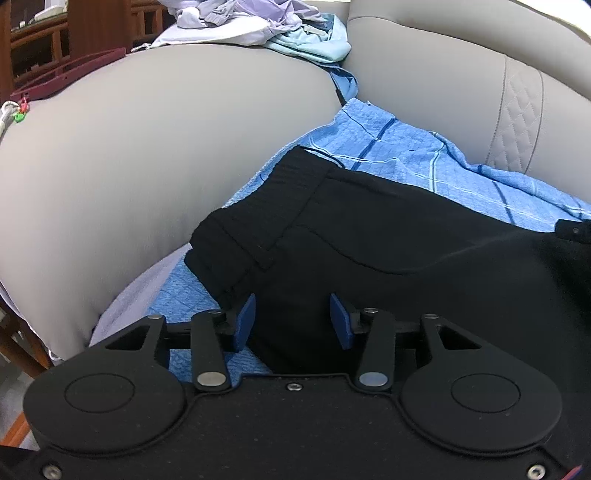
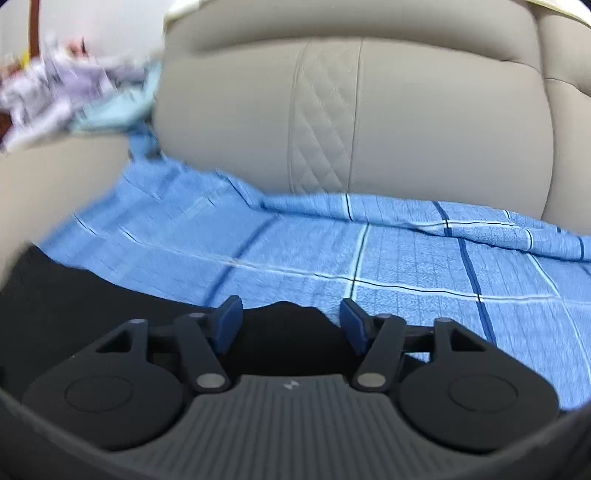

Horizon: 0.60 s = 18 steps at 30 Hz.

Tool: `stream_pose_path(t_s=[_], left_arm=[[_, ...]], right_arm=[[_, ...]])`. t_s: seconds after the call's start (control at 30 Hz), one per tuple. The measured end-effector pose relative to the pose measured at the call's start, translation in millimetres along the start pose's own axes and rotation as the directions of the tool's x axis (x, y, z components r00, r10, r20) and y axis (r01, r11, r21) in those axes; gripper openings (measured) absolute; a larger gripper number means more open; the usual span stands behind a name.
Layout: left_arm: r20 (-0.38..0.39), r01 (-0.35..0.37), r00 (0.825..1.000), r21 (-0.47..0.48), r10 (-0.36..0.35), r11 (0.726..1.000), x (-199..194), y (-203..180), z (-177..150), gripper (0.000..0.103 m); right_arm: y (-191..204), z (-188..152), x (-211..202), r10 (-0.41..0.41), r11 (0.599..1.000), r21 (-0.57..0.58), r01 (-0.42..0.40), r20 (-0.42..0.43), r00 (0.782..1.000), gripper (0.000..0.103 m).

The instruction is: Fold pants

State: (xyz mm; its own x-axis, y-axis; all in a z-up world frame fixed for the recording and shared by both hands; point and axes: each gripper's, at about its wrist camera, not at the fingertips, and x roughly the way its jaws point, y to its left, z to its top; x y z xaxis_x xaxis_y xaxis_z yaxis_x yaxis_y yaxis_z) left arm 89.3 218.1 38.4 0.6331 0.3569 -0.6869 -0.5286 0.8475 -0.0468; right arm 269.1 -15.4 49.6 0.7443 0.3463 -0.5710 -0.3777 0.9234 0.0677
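Observation:
Black pants (image 1: 388,251) lie flat on a blue checked blanket (image 1: 391,155) on a sofa seat, with the ribbed waistband (image 1: 258,206) toward the armrest. My left gripper (image 1: 292,319) hovers over the pants near the waistband. Its blue pads (image 1: 244,321) stand apart, black cloth shows below the gap, and nothing is pinched. In the right wrist view the pants (image 2: 74,299) fill the lower left. My right gripper (image 2: 291,321) is open over their far edge, with a bump of black cloth (image 2: 291,314) between the pads and untouched by them.
The beige leather armrest (image 1: 147,147) bulges on the left, and the quilted backrest (image 2: 325,122) rises behind the blanket (image 2: 388,254). A pile of lilac, white and pale blue clothes (image 1: 251,22) sits on the armrest's far end. Wooden furniture (image 1: 37,40) stands beyond.

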Motion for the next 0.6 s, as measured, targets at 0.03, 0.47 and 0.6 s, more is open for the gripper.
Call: stream_pose_path(t_s=[0.03,0.47,0.6], left_arm=[[-0.005,0.01,1.0,-0.008,-0.01,1.0,-1,0,1,0.045],[0.091,0.182,0.976,0.165,-0.198,0.969,-67,-80,-14,0.054],[0.048,0.269,0.957,0.234,-0.288,0.934,-74,-120,-42,0.054]], right_arm=[[0,-4,-10,0.018,1.0,-0.008,-0.018,0.026,1.0,0.077],[-23,-104,-140,0.01,1.0,0.002,-0.01,0.115,0.993,0.084],[-43,-138,-159,-0.059,0.998,-0.014,0.06,0.082,0.995,0.084]])
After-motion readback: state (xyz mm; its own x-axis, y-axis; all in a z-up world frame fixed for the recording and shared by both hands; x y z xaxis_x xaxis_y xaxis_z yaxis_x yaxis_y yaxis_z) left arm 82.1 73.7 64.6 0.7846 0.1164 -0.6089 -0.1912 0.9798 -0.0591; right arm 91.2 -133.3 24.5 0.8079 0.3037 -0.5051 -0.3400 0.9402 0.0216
